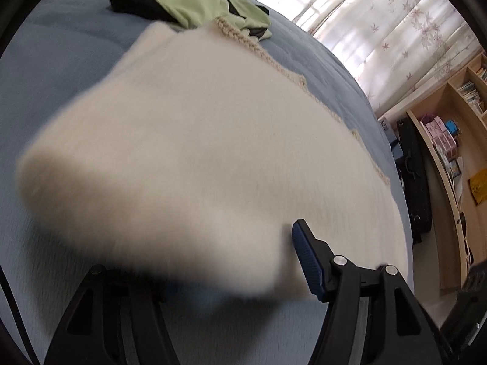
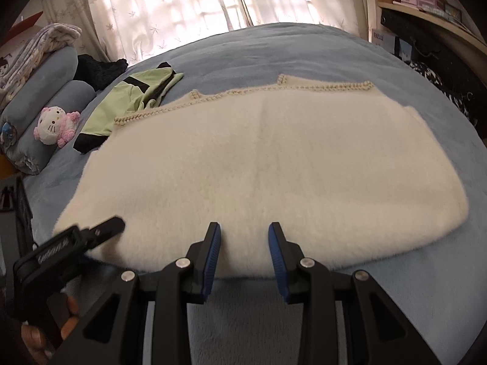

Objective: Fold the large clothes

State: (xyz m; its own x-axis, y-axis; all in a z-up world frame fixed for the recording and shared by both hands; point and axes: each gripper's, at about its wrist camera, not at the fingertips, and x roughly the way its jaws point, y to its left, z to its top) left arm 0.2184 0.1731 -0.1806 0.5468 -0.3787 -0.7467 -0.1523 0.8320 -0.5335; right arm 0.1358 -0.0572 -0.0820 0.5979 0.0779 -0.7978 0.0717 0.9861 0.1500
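Right wrist view has the cream fleece garment (image 2: pixel 258 167) spread flat on the blue bedspread (image 2: pixel 304 48), its long axis running side to side across the picture, with the beaded trim on the far edge. The near edge lies just ahead of the right gripper (image 2: pixel 244 231), whose blue pads stand apart with nothing pinched between them; the fabric's edge sits at the tips, not clamped.

The left gripper (image 2: pixel 103 228) shows at the garment's near left corner, a hand behind it. In its own view a blurred flap of the cream cloth hangs close before the lens and hides one finger; the other pad is clear of it, so the jaws look parted and I see no grip.

Both hands are on the near long edge, the left nearer its corner. A green and black top (image 2: pixel 127 103) lies beyond, by a plush toy (image 2: pixel 54 126).
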